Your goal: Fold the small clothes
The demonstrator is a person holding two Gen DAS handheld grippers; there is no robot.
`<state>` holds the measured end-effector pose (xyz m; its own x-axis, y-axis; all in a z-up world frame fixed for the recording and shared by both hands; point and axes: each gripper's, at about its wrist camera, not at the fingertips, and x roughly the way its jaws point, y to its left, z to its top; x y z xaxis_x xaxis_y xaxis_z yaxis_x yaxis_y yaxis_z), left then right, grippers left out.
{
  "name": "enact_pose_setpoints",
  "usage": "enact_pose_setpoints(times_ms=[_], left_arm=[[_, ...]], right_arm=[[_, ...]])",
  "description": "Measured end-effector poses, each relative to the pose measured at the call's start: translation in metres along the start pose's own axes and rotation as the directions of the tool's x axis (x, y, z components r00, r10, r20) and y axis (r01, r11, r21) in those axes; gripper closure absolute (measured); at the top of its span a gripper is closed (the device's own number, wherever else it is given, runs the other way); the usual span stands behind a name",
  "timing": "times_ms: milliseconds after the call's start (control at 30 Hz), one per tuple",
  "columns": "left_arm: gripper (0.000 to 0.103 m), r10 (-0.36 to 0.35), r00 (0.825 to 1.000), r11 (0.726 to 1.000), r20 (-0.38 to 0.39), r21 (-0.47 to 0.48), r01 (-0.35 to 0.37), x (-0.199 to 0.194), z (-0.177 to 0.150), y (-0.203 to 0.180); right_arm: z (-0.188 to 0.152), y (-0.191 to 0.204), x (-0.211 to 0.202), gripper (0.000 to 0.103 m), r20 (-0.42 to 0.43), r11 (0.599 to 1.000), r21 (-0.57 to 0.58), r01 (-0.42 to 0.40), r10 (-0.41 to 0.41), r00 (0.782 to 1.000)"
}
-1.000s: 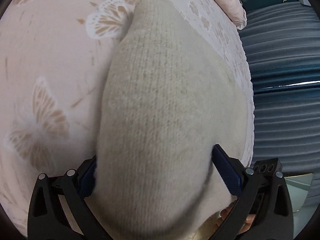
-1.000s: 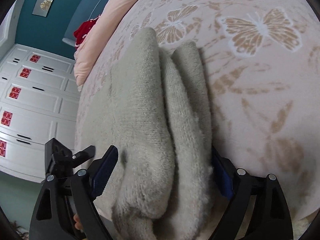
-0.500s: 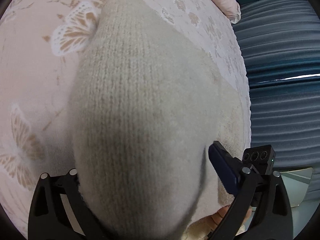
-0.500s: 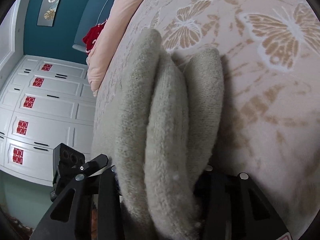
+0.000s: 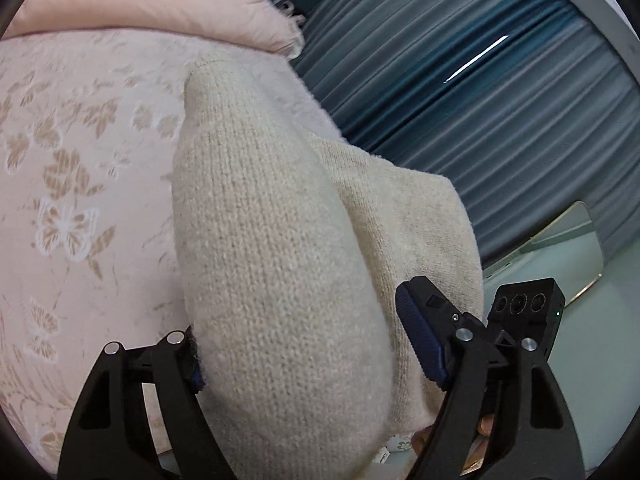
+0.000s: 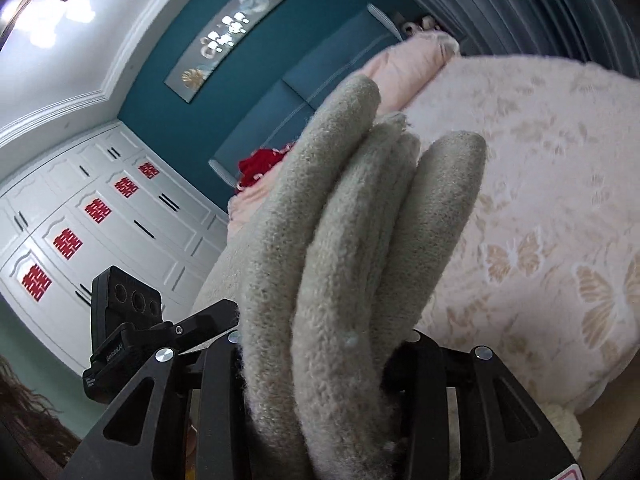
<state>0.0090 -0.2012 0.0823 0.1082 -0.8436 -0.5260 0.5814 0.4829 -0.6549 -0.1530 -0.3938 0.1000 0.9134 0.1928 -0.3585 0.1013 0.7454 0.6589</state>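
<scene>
A cream knit sweater (image 5: 272,240), folded into thick rolls, hangs lifted above the pink butterfly bedspread (image 5: 80,160). My left gripper (image 5: 298,332) has one fat fold between its jaws, which are still closing; the left pad is sunk into the knit and the right blue pad (image 5: 420,344) sits against its edge. In the right wrist view the sweater (image 6: 352,220) shows as three stacked rolls sticking up. My right gripper (image 6: 320,340) is shut on their lower end, pads hidden in the wool.
A pink pillow (image 5: 160,12) lies at the head of the bed, with a red item (image 6: 260,164) beside it. Blue-grey curtains (image 5: 460,100) hang past the bed's edge. White wardrobes (image 6: 80,220) line the far wall. A mirror-like panel (image 5: 560,248) lies on the floor.
Both grippers rose off the bed with the sweater, which lay flat on the cover before. The right jaws closed onto the rolls; the left jaws narrowed around their fold.
</scene>
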Motion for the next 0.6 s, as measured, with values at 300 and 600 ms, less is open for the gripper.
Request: enact_pose_setpoints(times_ms=[300,600], left_arm=[[0.025,-0.079,0.937,0.965,0.341,0.261,-0.013,-0.175,0.026,-0.073],[0.017,0.077,0.826,0.934,0.558,0.249,-0.256,-0.301,0.017,-0.018]], right_arm=[[0.028,0.153,-0.033,0.065,0.138,0.914,-0.318,-0.252,0.307,0.942],[-0.003,0.222,0.073,0.063,0.009,0.824,-0.307,-0.476,0.503,0.865]])
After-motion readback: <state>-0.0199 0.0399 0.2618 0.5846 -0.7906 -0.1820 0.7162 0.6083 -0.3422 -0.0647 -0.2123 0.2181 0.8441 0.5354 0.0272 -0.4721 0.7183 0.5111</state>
